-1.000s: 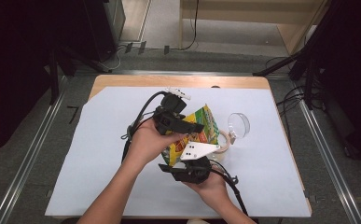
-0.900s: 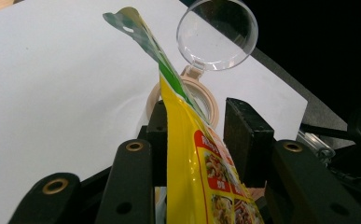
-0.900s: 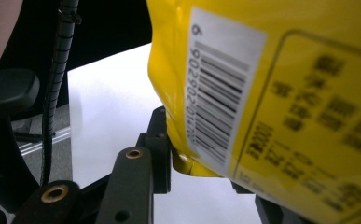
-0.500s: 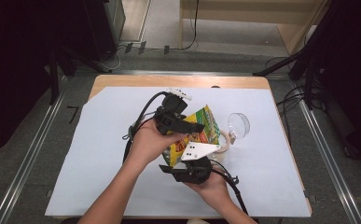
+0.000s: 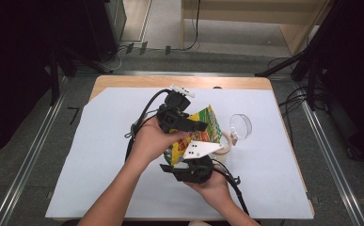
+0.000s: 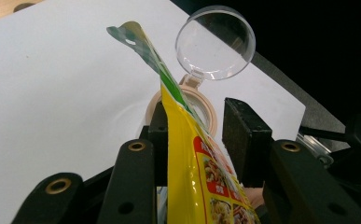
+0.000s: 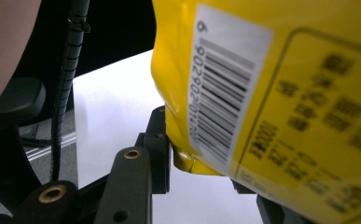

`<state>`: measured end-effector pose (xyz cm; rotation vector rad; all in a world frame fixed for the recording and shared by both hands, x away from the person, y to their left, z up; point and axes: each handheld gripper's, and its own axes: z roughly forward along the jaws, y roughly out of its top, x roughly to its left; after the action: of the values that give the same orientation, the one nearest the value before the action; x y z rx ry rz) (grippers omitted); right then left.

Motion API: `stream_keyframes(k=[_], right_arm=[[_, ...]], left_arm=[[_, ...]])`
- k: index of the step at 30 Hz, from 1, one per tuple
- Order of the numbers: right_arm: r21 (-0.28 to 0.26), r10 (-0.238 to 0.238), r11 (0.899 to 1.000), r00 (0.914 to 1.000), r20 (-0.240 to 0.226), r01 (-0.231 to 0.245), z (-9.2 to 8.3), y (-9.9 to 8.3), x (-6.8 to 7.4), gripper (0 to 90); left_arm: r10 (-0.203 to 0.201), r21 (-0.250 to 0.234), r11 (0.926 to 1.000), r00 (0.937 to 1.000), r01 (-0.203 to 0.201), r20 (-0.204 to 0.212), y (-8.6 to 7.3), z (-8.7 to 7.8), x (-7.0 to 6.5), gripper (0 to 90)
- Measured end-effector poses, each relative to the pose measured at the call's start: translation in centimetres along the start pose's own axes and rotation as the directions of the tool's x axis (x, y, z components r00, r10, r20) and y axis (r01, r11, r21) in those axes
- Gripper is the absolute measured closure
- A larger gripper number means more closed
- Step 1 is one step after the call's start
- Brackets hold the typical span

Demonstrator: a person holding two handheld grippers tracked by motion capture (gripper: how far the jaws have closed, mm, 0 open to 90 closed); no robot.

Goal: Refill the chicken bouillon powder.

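Observation:
A yellow snack pouch [image 5: 204,123] hangs tilted above the white sheet, held between both grippers. My left gripper [image 5: 192,126] comes in from the left and is shut on its upper part. In the left gripper view the pouch [image 6: 187,140] stands edge-on between the black pads, its green top corner free. My right gripper [image 5: 185,159] grips the pouch's lower end from below. In the right gripper view the barcode side of the pouch [image 7: 271,93] rests against the left pad [image 7: 159,144] and hides the other jaw. Under the pouch stands a tan-rimmed jar [image 5: 227,143] with its clear lid [image 5: 241,126] flipped open.
A white sheet [image 5: 99,155] covers most of the wooden table [image 5: 137,82]. The jar [image 6: 201,100] and its lid [image 6: 215,42] lie just beyond the left gripper's jaws. Cables trail from both grippers toward the near edge. Metal rails run along both sides of the table.

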<state>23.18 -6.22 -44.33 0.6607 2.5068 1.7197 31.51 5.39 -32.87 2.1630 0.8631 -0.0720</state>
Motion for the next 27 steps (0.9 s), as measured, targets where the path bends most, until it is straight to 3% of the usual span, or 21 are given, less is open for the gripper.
stream_keyframes(k=[18, 27], right_arm=[[0.0, 0.028, 1.0, 0.9996, 0.0, -0.028, -0.22, 0.46, -0.55, 67.1], [0.001, 0.018, 1.0, 0.9998, 0.004, -0.018, -0.1, 0.4, -0.62, 67.1]], left_arm=[[-0.011, 0.024, 0.9997, 0.9999, 0.011, -0.002, 0.95, 0.41, 0.35, 66.7], [-0.005, 0.024, 0.9997, 1.0, 0.005, -0.004, 0.8, 0.39, 0.37, 66.7]])
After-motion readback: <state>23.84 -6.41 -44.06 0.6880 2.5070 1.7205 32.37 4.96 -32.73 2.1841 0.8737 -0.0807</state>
